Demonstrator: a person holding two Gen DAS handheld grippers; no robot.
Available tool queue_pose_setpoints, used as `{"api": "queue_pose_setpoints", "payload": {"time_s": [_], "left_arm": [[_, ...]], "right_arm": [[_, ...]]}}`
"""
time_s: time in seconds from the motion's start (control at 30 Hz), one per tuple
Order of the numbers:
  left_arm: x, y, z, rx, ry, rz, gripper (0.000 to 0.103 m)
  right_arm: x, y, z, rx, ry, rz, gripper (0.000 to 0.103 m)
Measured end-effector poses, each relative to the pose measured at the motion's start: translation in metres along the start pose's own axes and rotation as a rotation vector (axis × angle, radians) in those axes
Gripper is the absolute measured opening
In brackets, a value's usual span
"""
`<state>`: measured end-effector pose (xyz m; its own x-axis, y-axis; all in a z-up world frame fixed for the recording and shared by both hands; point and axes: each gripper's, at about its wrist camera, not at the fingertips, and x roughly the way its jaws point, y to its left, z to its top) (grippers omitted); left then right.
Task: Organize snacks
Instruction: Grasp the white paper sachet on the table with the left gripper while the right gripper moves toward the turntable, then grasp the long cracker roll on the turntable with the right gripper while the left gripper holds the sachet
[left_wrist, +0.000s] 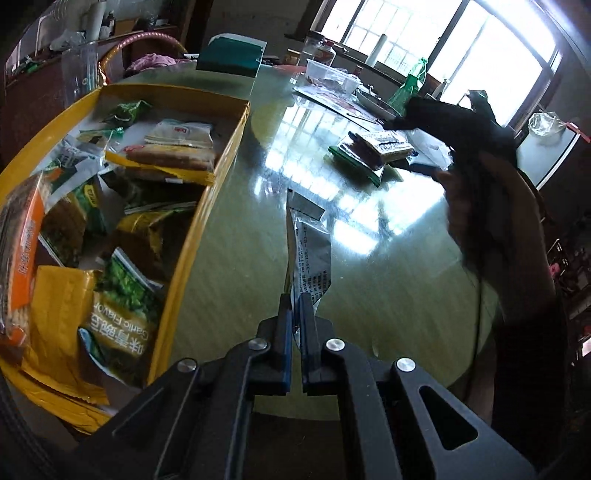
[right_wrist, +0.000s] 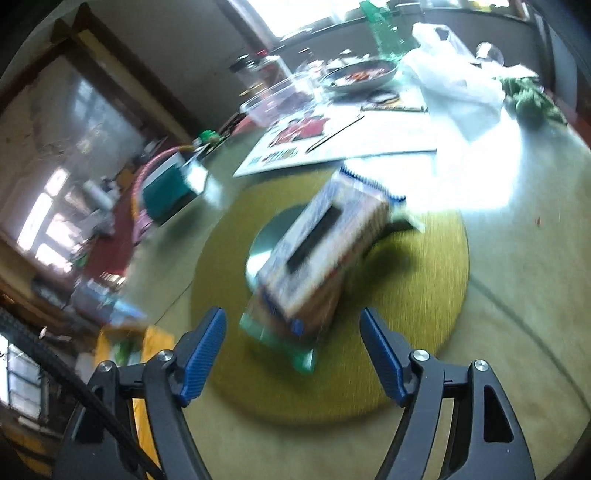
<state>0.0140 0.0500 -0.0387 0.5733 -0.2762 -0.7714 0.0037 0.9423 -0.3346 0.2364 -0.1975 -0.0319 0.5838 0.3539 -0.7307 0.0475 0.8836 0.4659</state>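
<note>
My left gripper (left_wrist: 295, 299) is shut on a silver snack packet (left_wrist: 309, 251) and holds it edge-up above the glass table, just right of the yellow box (left_wrist: 192, 236). The box holds several snack packets. My right gripper (right_wrist: 293, 323) is open and empty, just short of a small pile of snack packets (right_wrist: 317, 254) on the round yellow turntable (right_wrist: 417, 332); this view is blurred. In the left wrist view that pile (left_wrist: 373, 149) lies farther out on the table, and the right gripper (left_wrist: 454, 114) shows dark above it.
A teal box (left_wrist: 229, 55) and a pink-handled basket (left_wrist: 147, 40) stand at the far side. A clear plastic container (left_wrist: 330, 75), a plate of food (right_wrist: 364, 74), a green bottle (left_wrist: 412, 83), a printed sheet (right_wrist: 332, 140) and a white plastic bag (right_wrist: 454, 74) crowd the far right.
</note>
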Motion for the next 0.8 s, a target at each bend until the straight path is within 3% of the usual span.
{"api": "queue_pose_setpoints", "payload": {"time_s": [0.1,0.27,0.47,0.53,0.57,0.6,0.73,0.8], "left_arm": [[0.001,0.003,-0.002,-0.009,0.002,-0.008,0.004],[0.004,0.005,-0.001,-0.012,0.011,-0.027,0.004],[0.003,0.006,-0.002,-0.006,0.012,-0.032,0.004],[0.003,0.007,-0.002,-0.011,0.014,-0.038,0.004],[0.003,0.007,-0.002,-0.011,0.014,-0.039,0.004],[0.002,0.006,-0.004,-0.009,0.014,-0.038,0.004],[0.003,0.002,-0.010,-0.005,0.031,-0.055,0.004],[0.003,0.000,-0.013,-0.005,0.037,-0.060,0.004]], "right_arm": [[0.017,0.000,0.016,0.054,0.018,-0.055,0.075],[0.040,0.012,0.033,0.020,-0.013,-0.250,0.079],[0.056,0.017,0.031,-0.068,0.010,-0.319,0.080],[0.052,0.013,0.024,-0.092,0.021,-0.287,0.074],[0.048,0.012,0.019,-0.109,0.022,-0.270,0.058],[0.045,0.011,0.016,-0.119,0.024,-0.267,0.052],[0.016,0.005,-0.007,-0.155,-0.008,-0.240,0.044],[-0.002,0.001,-0.022,-0.165,-0.024,-0.215,0.028]]}}
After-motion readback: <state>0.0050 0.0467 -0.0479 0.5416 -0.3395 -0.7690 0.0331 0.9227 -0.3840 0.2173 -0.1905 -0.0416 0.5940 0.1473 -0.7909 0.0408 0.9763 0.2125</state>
